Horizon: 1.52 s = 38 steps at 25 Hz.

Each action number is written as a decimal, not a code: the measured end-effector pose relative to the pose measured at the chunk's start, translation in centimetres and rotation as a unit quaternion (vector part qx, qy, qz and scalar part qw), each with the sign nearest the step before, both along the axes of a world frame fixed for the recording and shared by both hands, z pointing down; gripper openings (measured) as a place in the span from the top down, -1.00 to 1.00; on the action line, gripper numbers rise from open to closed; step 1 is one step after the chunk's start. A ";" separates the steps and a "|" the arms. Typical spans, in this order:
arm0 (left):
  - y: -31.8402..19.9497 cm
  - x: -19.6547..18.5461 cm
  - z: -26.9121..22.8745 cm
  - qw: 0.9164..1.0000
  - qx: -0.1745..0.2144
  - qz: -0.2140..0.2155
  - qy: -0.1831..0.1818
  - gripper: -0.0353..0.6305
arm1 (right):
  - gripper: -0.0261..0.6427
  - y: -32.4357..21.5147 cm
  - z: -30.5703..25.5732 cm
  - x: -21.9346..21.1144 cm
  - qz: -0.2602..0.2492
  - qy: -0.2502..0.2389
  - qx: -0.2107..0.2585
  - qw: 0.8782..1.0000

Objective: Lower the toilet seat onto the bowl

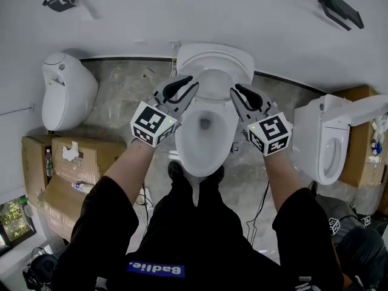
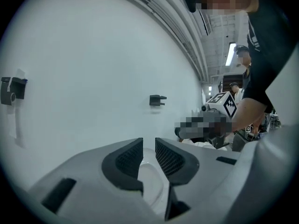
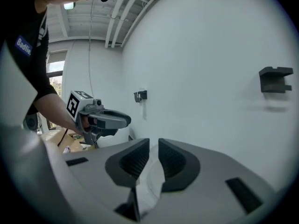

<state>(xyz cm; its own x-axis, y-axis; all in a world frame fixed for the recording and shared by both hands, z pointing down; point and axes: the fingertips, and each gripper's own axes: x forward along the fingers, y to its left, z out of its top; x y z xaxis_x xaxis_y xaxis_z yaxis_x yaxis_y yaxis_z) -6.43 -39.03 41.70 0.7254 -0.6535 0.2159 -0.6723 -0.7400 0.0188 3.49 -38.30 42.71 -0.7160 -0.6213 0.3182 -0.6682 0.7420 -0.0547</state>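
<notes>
The white toilet bowl stands in the middle of the head view, below the tank. Its seat is tilted up at the back of the bowl, between my two grippers. My left gripper is at the seat's left edge. In the left gripper view its jaws stand slightly apart, with the white seat edge low between them. My right gripper is at the seat's right edge. In the right gripper view its pads close on the seat edge.
A second toilet stands at the right, and a white fixture at the left. Cardboard boxes lie at the lower left. Black brackets hang on the wall. The person's feet are at the bowl's base, and cables run across the floor.
</notes>
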 end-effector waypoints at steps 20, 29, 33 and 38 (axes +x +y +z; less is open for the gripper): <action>-6.9 0.1 8.6 0.995 -0.026 0.042 -0.091 0.64 | 0.56 -8.1 8.4 2.4 0.005 0.085 -0.019 0.996; -10.2 -1.3 12.2 0.989 -0.037 0.036 -0.138 0.64 | 0.46 -10.5 10.8 2.9 -0.024 0.138 -0.004 0.990; -11.0 -1.9 13.8 0.985 -0.043 0.038 -0.161 0.63 | 0.46 -10.8 12.2 3.0 -0.035 0.154 -0.007 0.987; -11.4 -2.0 15.4 0.981 -0.044 0.044 -0.186 0.63 | 0.46 -11.4 13.1 3.2 -0.024 0.170 0.001 0.985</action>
<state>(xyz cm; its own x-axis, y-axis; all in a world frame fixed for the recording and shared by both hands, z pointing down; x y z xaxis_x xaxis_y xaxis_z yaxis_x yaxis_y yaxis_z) -8.47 -50.44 57.06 0.6380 -0.5593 0.5292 -0.5793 -0.8015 -0.1487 6.67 -49.70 55.77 -0.5957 -0.5903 0.5446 -0.6124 0.7726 0.1676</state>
